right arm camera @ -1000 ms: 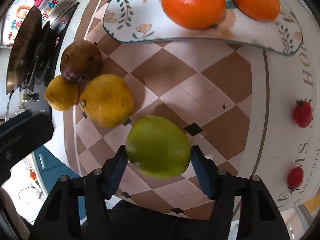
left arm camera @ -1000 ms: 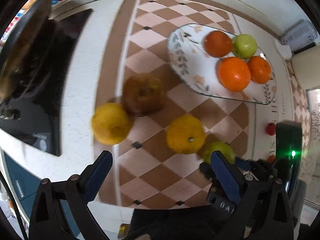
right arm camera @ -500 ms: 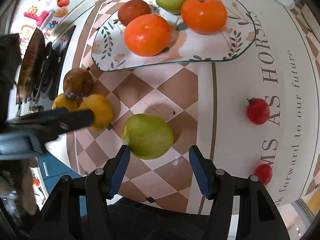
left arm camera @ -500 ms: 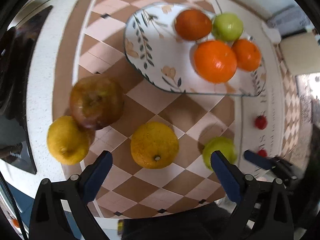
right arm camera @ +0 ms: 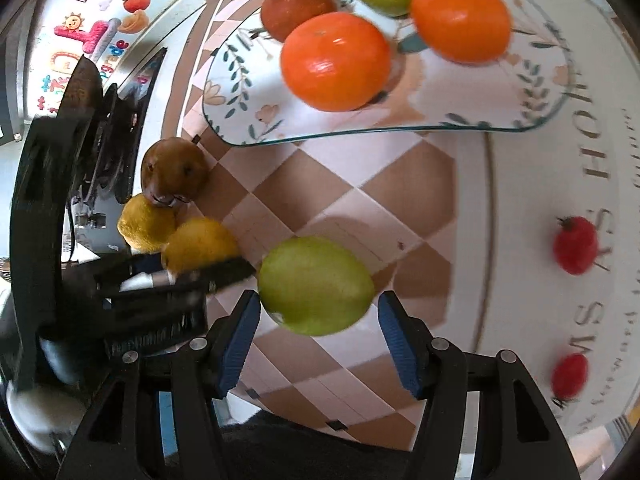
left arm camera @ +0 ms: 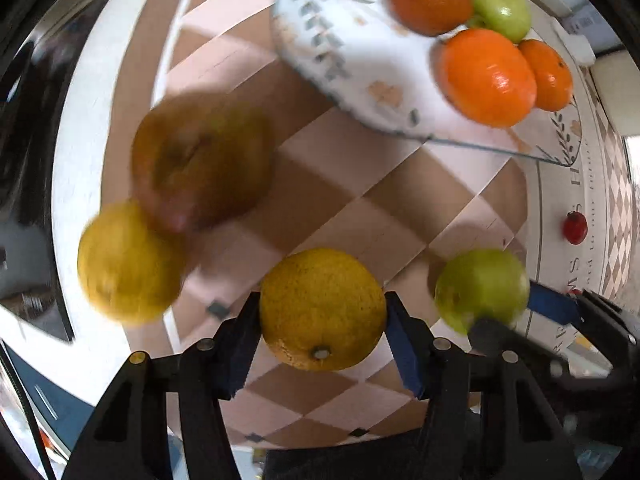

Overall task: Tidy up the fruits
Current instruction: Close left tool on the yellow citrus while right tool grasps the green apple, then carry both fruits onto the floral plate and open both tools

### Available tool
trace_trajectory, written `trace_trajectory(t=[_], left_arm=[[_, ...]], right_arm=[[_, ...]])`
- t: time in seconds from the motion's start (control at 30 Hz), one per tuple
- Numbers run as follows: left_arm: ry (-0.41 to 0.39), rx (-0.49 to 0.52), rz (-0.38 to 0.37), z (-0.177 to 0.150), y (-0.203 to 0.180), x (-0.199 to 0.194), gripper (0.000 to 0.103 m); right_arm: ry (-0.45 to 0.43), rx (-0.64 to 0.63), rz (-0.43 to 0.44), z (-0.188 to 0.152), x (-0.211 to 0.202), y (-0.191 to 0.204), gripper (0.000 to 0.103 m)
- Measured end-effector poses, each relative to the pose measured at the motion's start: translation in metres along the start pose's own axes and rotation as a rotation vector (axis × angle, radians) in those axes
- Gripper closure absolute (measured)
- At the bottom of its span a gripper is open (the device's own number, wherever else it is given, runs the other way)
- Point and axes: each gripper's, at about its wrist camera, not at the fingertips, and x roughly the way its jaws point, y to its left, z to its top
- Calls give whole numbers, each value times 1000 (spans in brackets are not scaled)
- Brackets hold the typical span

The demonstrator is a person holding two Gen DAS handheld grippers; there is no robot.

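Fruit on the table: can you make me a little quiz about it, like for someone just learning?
1. How many fruits lie on the plate?
2. True or false: the left gripper has its fingers on both sides of the yellow orange.
3. Which fruit sits between the fingers of the right gripper? A) the brown apple B) the green apple C) a small red tomato

Key:
1. Four: three orange ones and one green one.
2. True. The pads sit against its sides.
3. B. A gap shows at the right pad, so the gripper is not shut on it.
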Motion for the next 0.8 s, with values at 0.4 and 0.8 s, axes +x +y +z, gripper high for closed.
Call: trace_trajectory(t=[0.4,0.8], left_arm=[[-7,-91,-41,-25,24,-2,47],[-90,-95,-112,5,12,-53,47]], right_arm=[[-11,-192,-302,-15,-11,19,42],[-124,10,-110,-2,-69,-35,42]])
